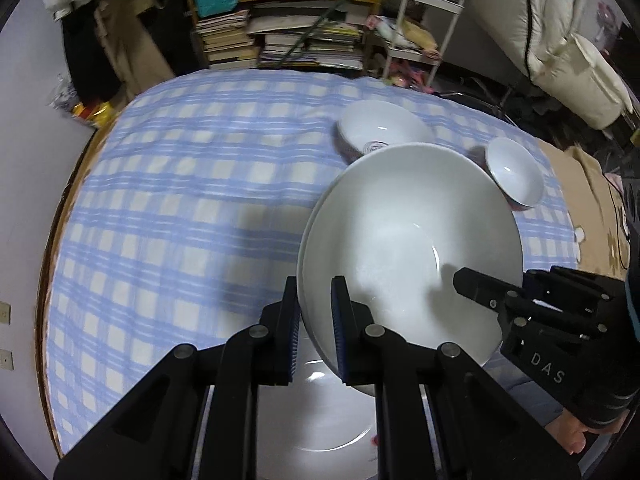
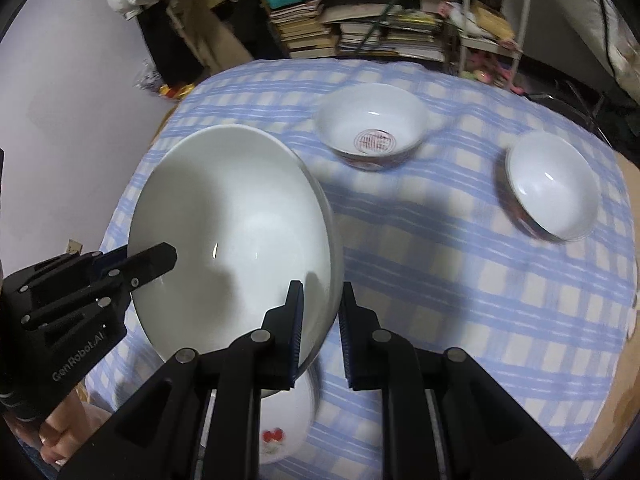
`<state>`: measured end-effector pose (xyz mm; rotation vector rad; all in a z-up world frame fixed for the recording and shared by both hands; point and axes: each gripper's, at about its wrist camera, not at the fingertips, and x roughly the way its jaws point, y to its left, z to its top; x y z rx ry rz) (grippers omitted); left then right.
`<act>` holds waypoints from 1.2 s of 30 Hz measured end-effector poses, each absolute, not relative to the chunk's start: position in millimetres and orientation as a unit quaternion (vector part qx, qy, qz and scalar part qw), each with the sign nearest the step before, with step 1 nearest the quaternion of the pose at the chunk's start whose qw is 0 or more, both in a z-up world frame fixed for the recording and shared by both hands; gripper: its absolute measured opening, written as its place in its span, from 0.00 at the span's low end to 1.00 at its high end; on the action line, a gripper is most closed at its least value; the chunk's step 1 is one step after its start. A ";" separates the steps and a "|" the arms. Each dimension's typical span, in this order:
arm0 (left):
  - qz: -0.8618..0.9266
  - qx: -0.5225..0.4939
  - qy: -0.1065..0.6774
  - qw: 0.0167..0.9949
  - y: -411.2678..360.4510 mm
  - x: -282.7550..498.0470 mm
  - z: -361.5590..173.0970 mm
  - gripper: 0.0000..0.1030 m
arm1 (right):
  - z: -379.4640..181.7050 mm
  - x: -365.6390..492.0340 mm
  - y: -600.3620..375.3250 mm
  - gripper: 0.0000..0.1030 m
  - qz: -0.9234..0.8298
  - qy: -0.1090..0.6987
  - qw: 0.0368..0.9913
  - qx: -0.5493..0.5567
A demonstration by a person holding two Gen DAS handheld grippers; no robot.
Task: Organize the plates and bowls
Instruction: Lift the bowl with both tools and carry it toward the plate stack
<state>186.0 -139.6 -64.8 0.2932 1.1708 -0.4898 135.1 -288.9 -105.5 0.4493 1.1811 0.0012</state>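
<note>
Large white bowl [image 1: 404, 240], airborne over checked tablecloth [image 1: 180, 200], left gripper [image 1: 316, 320] and right gripper [image 2: 320, 320] each clamped on opposite rims; plate [image 1: 320, 420] apparently underneath at 6 o'clock; hazard: uneven hands tilt it, rim slips.

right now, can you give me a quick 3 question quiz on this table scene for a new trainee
1. True or false: the large white bowl is clamped at its rim by both the left gripper and the right gripper.
2. How many other bowls stand on the checked tablecloth farther off?
3. Multiple choice: which bowl shows a red pattern on its inside bottom? A) the large white bowl B) the middle bowl C) the small bowl on the right.

Key:
1. True, one gripper on each side of the rim.
2. Two.
3. B.
</note>
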 end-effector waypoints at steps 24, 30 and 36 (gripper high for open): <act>-0.237 0.154 0.598 0.750 -213.2 149.0 -141.8 0.14 | -179.0 85.0 -357.0 0.18 -0.073 0.609 0.745 0.263; -0.230 0.159 0.599 0.750 -214.5 146.4 -143.6 0.14 | -185.1 87.0 -358.7 0.18 -0.077 0.608 0.742 0.270; -0.216 0.162 0.599 0.754 -217.1 148.7 -140.8 0.15 | -182.7 84.4 -358.5 0.17 -0.077 0.605 0.747 0.264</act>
